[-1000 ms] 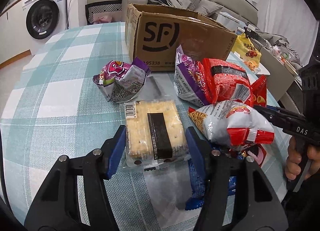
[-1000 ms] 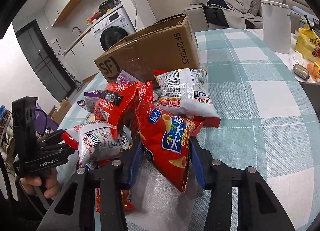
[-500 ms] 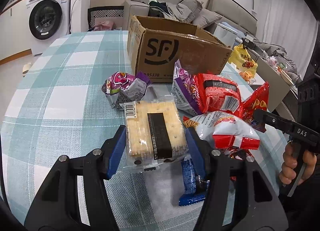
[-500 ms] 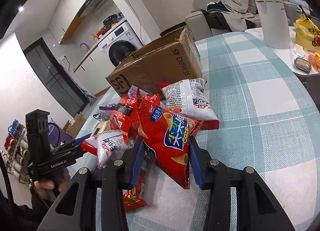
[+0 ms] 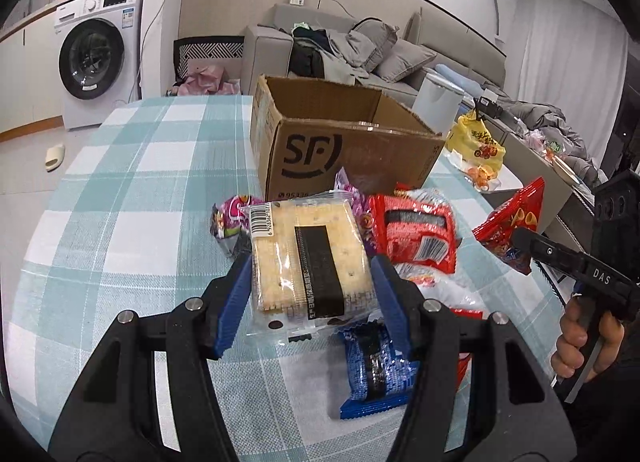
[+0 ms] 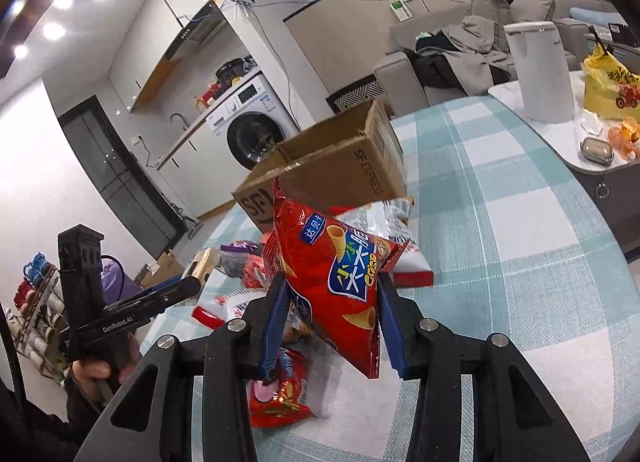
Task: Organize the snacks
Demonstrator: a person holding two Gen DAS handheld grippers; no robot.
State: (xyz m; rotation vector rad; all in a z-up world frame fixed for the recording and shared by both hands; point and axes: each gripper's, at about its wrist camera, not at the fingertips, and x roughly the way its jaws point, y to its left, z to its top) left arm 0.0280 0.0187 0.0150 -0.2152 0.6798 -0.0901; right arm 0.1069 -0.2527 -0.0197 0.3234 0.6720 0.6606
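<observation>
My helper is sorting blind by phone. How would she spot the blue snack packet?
Start at the open cardboard box on the checked table. Come forward past the cracker pack; the blue packet lies flat beneath, the only blue wrapper there.

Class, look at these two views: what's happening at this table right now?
A person is sorting snacks with a gripper in each hand. The left gripper is shut on a cracker pack, lifted above the table. The right gripper is shut on a red crisp bag, also raised. An open cardboard box stands behind the pile of remaining snacks, which still lie on the table.
</observation>
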